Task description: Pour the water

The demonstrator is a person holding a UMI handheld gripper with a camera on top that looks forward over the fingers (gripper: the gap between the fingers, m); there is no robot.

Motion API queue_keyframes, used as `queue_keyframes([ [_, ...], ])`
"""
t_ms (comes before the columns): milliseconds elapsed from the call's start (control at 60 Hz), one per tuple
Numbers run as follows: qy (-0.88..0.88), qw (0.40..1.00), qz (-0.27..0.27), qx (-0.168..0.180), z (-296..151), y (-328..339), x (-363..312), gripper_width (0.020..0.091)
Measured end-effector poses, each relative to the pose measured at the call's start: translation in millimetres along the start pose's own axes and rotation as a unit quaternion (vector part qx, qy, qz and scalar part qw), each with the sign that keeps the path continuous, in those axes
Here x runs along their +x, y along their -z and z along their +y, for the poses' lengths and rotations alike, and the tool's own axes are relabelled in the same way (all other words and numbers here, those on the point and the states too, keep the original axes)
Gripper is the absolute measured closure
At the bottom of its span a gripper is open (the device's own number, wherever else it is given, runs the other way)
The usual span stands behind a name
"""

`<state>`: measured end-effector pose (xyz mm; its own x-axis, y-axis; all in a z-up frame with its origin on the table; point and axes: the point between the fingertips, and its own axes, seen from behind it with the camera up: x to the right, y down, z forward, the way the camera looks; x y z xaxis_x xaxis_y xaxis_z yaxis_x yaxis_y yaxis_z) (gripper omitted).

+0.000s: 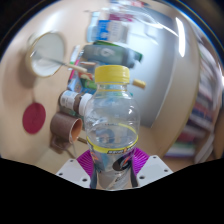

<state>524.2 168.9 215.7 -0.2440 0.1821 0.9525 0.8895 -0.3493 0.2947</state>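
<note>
Held the bottle (110,125) clamped upright between the jaws, cap on. Probably carrying toward the cup (46,53). Needed uncapping, then tilting.

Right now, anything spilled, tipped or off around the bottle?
Nothing stands out. The bottle stands upright between the gripper fingers, yellow cap still on, no spill visible. Beyond it the cup and clutter look undisturbed.

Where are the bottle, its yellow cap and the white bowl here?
bottle (110,130): gripper view, clear body, between the fingers.
yellow cap (112,74): gripper view, side of the cap.
white bowl (46,53): gripper view, inside of the bowl, beyond the bottle.
</note>
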Motion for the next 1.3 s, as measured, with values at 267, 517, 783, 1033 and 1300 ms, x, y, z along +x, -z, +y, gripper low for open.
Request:
queue_keyframes([
  [267, 0.336, 0.937, 0.081, 0.054, -59, -8, 22, 0.0635],
  [517, 0.278, 0.956, 0.07, 0.059, -68, -21, 26, 0.0636],
  [783, -0.451, 0.866, -0.185, 0.109, -86, 14, 13, 0.0622],
  [1033, -0.76, 0.609, -0.199, 0.108, -68, 12, -34, 0.0594],
  [1300, -0.77, 0.596, -0.204, 0.106, -70, -11, -113, 0.0573],
])
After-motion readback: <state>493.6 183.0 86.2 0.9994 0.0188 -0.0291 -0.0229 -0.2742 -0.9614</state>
